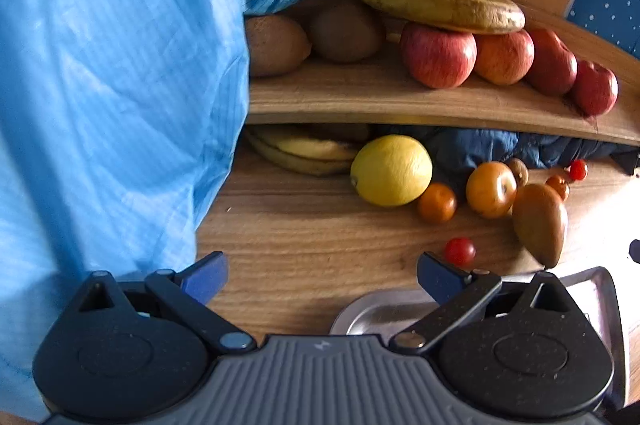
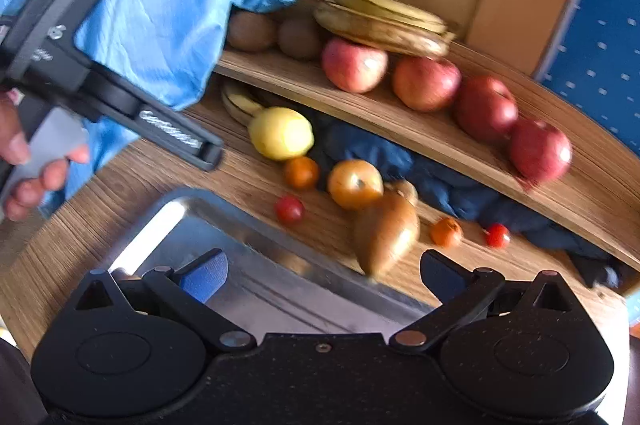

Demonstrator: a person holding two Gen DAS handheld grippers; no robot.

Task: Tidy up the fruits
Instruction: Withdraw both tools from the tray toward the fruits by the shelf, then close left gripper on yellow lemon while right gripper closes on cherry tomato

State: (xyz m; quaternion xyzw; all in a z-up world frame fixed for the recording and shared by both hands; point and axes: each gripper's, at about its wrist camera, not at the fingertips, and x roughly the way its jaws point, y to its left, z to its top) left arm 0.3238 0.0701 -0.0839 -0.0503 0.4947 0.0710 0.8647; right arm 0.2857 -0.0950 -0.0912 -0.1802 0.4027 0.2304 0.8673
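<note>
four apples (image 1: 438, 55), two kiwis (image 1: 346, 31), one lemon (image 1: 391, 170), two cherry tomatoes (image 1: 460, 251), one pear (image 1: 541, 223), one metal tray (image 2: 192, 225).

Red apples (image 1: 438, 55), brown-spotted yellow bananas (image 1: 440, 3), brown kiwis (image 1: 346, 31) at 12 o'clock; yellow lemon (image 1: 391, 170), red cherry tomato (image 1: 460, 251), silver tray (image 2: 224, 225), pale-blue striped sleeve (image 1: 112, 85), wood-grain table (image 1: 312, 249).

Wooden table (image 1: 304, 245) under a curved wooden shelf (image 1: 360, 97) (daylit), blue dotted wall (image 2: 600, 37) behind.
</note>
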